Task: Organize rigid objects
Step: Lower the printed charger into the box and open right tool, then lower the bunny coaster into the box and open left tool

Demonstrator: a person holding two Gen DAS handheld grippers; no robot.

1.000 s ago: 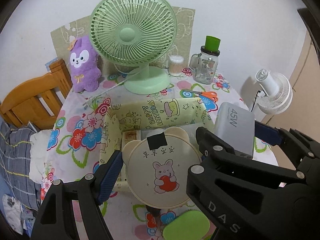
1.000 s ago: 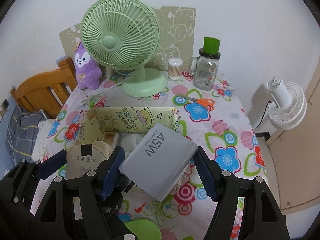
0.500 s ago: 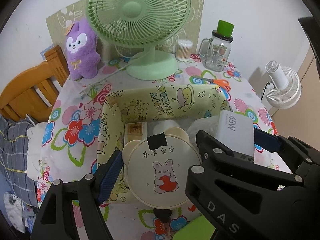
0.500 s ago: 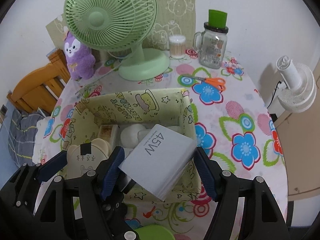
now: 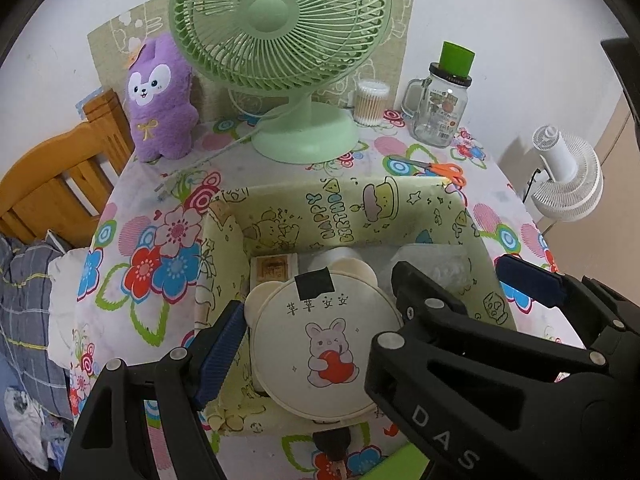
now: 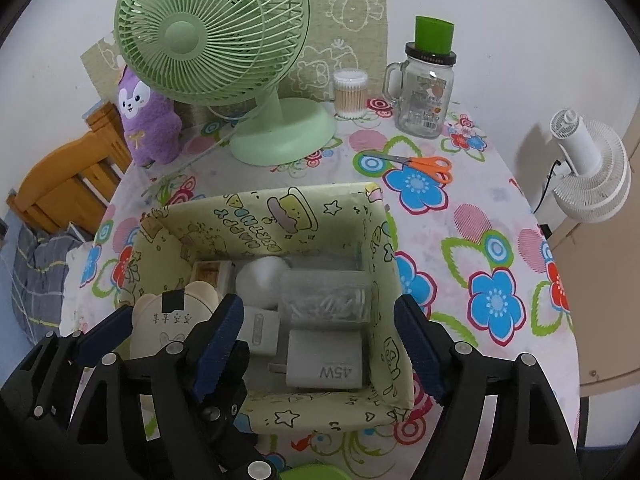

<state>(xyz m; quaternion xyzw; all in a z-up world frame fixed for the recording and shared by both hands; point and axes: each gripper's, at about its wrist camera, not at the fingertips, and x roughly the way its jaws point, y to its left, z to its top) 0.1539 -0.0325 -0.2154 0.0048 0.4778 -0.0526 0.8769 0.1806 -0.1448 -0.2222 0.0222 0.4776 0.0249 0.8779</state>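
The right gripper (image 6: pixel 320 344) is opening its fingers over the yellow cartoon-print box (image 6: pixel 376 248), and the grey 45W charger (image 6: pixel 326 362) lies free on the box floor beside a clear case (image 6: pixel 326 298), so that item looks stowed. The left gripper (image 5: pixel 320 320) grips the round cream bunny mirror (image 5: pixel 324 344) between its fingers above the box's near left corner; it, and perhaps the scissors (image 6: pixel 420 162) on the surface, seem left
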